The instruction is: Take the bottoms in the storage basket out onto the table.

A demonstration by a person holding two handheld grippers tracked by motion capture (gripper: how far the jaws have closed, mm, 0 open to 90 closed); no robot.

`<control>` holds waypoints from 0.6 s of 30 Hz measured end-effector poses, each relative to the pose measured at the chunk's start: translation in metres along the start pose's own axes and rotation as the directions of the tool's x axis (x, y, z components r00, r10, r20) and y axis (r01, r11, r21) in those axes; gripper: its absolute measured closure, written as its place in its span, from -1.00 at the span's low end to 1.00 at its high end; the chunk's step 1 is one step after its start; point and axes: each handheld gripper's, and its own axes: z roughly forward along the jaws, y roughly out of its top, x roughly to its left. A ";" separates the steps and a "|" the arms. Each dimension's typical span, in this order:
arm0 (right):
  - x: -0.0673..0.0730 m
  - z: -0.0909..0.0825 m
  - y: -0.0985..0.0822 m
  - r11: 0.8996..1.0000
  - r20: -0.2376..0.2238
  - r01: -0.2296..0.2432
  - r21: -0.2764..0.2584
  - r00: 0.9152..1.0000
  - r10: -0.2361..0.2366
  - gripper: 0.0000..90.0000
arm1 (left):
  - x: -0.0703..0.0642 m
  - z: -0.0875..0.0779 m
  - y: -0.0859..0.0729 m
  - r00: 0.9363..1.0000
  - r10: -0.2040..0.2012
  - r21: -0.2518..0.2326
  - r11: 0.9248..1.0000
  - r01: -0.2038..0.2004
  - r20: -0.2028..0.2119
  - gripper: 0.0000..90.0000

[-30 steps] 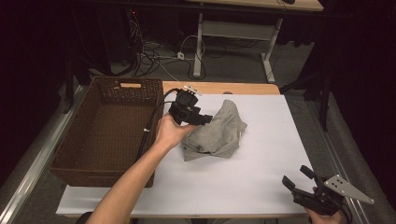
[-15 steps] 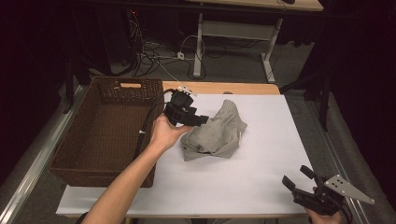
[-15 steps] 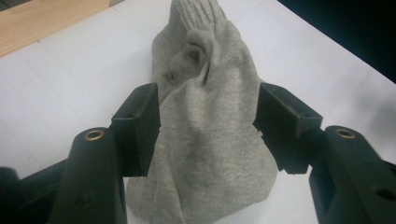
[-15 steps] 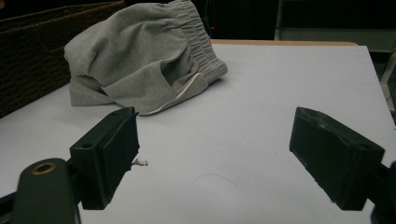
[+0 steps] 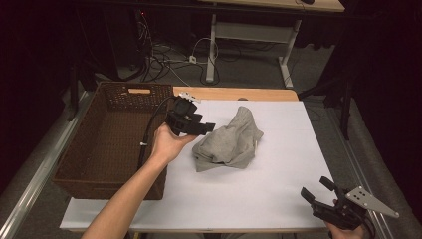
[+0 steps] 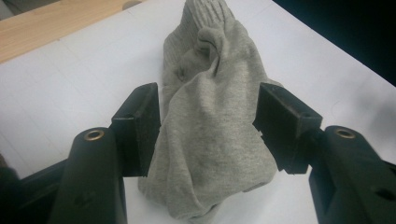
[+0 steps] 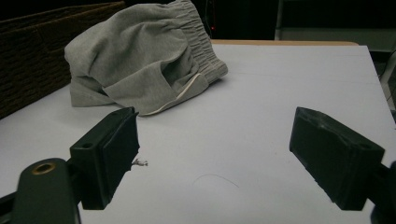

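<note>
One grey garment (image 5: 229, 141), one brown wicker basket (image 5: 107, 144), one white table (image 5: 278, 189), and two black grippers: left (image 5: 206, 127), right (image 5: 316, 188).

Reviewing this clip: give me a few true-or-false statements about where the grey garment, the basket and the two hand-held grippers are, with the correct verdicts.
1. The grey garment lies inside the wicker basket. False: it lies crumpled on the white tabletop, right of the basket.
2. The left hand-held gripper is beside the garment with its jaws apart. True.
3. The right hand-held gripper is clamped on the garment. False: it is open near the table's front right corner, far from the garment.
4. The basket sits at the table's left side. True.
5. The garment has an elastic waistband. True.
</note>
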 end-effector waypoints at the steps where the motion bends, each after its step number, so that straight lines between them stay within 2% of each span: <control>1: 0.000 0.000 0.000 1.000 0.000 0.000 0.000 1.000 0.000 -0.64 | 0.000 -0.001 0.000 1.000 0.001 0.000 1.000 -0.001 -0.001 -0.13; 18: 0.000 0.000 0.000 1.000 -0.001 -0.001 0.000 1.000 0.001 -0.64 | 0.002 -0.017 -0.010 1.000 0.004 -0.016 1.000 -0.004 -0.005 -0.13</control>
